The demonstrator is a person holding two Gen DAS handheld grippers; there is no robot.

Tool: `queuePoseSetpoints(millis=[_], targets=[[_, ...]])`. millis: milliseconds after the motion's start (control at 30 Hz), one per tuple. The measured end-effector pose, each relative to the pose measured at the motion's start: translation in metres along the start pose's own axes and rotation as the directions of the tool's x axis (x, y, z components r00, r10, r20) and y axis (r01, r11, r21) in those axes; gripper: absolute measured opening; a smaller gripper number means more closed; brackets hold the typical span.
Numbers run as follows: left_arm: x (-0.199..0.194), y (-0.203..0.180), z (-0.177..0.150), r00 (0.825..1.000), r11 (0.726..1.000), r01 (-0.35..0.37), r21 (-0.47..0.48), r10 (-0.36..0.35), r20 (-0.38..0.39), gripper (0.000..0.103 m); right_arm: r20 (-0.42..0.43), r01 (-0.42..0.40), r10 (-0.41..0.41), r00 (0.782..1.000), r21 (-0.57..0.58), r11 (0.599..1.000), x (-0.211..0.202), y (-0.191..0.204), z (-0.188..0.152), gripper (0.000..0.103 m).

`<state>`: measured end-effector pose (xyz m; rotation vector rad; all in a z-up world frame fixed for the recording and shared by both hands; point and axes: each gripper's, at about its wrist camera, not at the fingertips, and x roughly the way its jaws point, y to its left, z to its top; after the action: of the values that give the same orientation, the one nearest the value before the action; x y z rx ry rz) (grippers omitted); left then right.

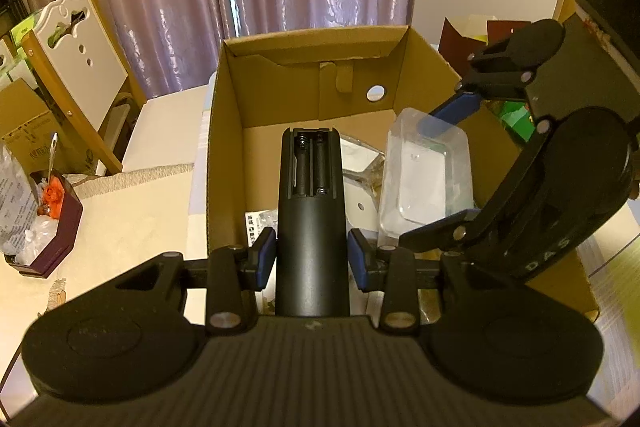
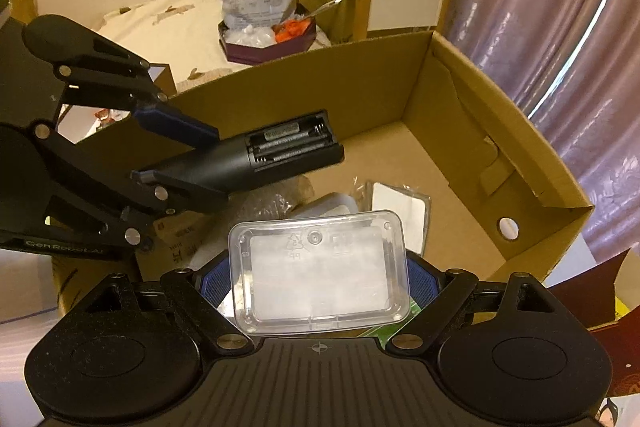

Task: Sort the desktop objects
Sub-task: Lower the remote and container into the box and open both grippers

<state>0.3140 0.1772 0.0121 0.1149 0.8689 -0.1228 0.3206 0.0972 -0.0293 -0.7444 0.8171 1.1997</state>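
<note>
Left wrist view: my left gripper (image 1: 312, 253) pinches a black remote (image 1: 311, 227), battery bay open with 2 batteries, above the cardboard box (image 1: 228, 155).

Right wrist view: my right gripper (image 2: 320, 285) clamps a clear plastic container (image 2: 318, 273) over the same box.

Matte black linkage grippers (image 1: 311, 254), blue ribbed pads (image 2: 424, 283), silver rivets, ridged housing, "Gen Robot.AI" lettering.

Cardboard box (image 1: 224, 163) on cream-covered table (image 1: 132, 227)
</note>
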Motion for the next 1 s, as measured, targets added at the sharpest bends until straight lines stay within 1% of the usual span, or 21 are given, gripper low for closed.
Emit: queuePoseSetpoints(millis=[100,133,200,467,800,833,867,900,1000], targets=[[0.000,-0.001,-0.002,1.000,1.000,-0.022,0.009,0.021,0.010,0.034,-0.005,0.001,-0.001,1.000,-0.004,1.000,0.003,0.000,-0.001,0.086],[-0.001,-0.001,-0.002,1.000,1.000,-0.025,0.010,0.025,0.013,0.039,-0.007,0.001,-0.001,1.000,-0.006,1.000,0.004,0.000,-0.002,0.086],[-0.002,-0.001,-0.001,1.000,1.000,-0.026,0.014,0.025,0.017,0.045,-0.010,0.002,-0.002,1.000,-0.009,1.000,0.007,0.001,-0.003,0.086],[-0.009,-0.003,-0.003,0.999,0.998,-0.045,0.033,0.044,0.024,0.045,-0.016,0.021,-0.021,1.000,-0.025,0.999,0.012,0.003,-0.004,0.086],[-0.016,-0.003,-0.006,0.998,0.998,-0.050,0.025,0.050,0.024,0.048,-0.032,0.059,-0.061,0.998,-0.069,0.996,0.018,0.010,-0.006,0.086],[-0.016,-0.003,-0.006,0.998,0.998,-0.051,0.024,0.050,0.024,0.049,-0.029,0.062,-0.065,0.997,-0.071,0.995,0.018,0.010,-0.006,0.087],[-0.017,-0.003,-0.006,0.998,0.998,-0.050,0.024,0.050,0.024,0.049,-0.023,0.069,-0.071,0.997,-0.069,0.995,0.017,0.010,-0.007,0.100],[-0.017,-0.003,-0.006,0.999,0.999,-0.049,0.024,0.049,0.023,0.049,-0.015,0.071,-0.072,0.997,-0.063,0.995,0.016,0.010,-0.007,0.103],[-0.019,-0.002,-0.007,0.999,0.998,-0.050,0.025,0.049,0.023,0.053,0.008,0.058,-0.057,0.998,-0.046,0.997,0.011,0.008,-0.008,0.103]])
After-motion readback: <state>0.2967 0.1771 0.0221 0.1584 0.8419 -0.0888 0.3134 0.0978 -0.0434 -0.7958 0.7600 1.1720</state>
